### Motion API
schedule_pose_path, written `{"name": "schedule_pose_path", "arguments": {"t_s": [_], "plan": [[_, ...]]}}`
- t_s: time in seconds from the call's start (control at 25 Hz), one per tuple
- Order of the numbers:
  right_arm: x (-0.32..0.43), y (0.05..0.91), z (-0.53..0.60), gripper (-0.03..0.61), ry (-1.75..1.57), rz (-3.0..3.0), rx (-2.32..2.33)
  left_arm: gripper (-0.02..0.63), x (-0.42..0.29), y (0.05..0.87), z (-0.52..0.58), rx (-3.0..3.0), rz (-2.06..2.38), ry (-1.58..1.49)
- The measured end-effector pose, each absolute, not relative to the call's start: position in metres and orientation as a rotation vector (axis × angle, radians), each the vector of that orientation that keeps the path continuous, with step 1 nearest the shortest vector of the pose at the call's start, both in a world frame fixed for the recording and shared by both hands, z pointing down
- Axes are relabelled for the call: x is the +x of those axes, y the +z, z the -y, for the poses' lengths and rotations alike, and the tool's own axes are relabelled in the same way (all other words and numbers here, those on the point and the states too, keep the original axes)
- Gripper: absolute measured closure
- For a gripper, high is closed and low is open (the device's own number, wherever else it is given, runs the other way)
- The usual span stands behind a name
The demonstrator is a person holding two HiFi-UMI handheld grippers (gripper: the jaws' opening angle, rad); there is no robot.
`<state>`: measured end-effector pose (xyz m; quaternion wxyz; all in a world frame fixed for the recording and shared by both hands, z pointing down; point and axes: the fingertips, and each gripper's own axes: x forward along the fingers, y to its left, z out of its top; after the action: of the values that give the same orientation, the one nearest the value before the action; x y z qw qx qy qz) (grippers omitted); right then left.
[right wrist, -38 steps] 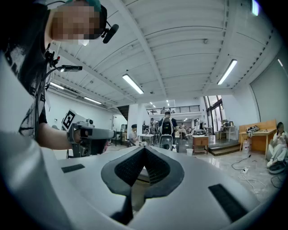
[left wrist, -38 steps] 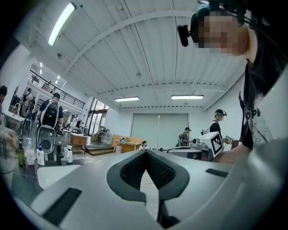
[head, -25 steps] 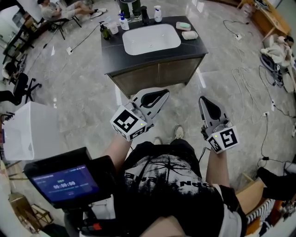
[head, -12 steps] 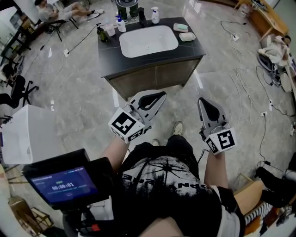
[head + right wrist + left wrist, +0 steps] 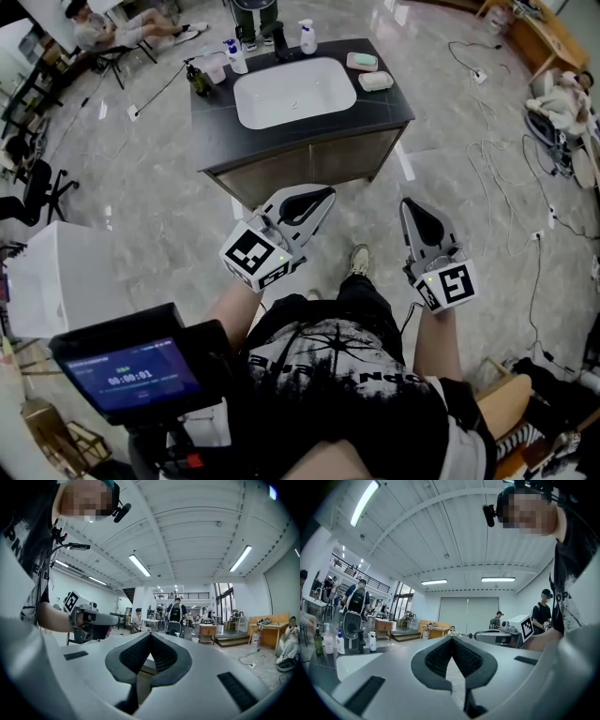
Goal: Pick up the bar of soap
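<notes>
On the right end of the dark vanity counter (image 5: 216, 131) lie two small pale blocks: a greenish one (image 5: 362, 60) and a white bar of soap (image 5: 375, 82) nearer the front. Both grippers hang level in front of the person's body, well short of the vanity. My left gripper (image 5: 322, 196) is shut and holds nothing; its pads meet in the left gripper view (image 5: 452, 640). My right gripper (image 5: 411, 208) is shut and empty as well, pads together in the right gripper view (image 5: 151, 637). The soap shows in neither gripper view.
A white sink (image 5: 293, 92) is set in the counter, with several bottles (image 5: 232, 56) along its back left. A white box (image 5: 66, 277) stands at the left. Cables (image 5: 506, 178) trail over the marble floor at right. People sit and stand in the background.
The vanity has slid left and a little down in the head view as the person walks. Both grippers stay shut and keep their places before the body.
</notes>
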<state>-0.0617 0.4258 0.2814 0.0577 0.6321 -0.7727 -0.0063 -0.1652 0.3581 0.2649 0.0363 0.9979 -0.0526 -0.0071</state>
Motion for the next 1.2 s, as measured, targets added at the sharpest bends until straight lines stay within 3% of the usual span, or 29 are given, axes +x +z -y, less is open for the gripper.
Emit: {"name": "schedule_pose_path", "arguments": {"t_s": [1.2], "plan": [[0.138,0.302,-0.310,0.566,0.063,2.559,1.660,0.611,0.040,0.274,-0.251,3.012,0.443,0.037]]}}
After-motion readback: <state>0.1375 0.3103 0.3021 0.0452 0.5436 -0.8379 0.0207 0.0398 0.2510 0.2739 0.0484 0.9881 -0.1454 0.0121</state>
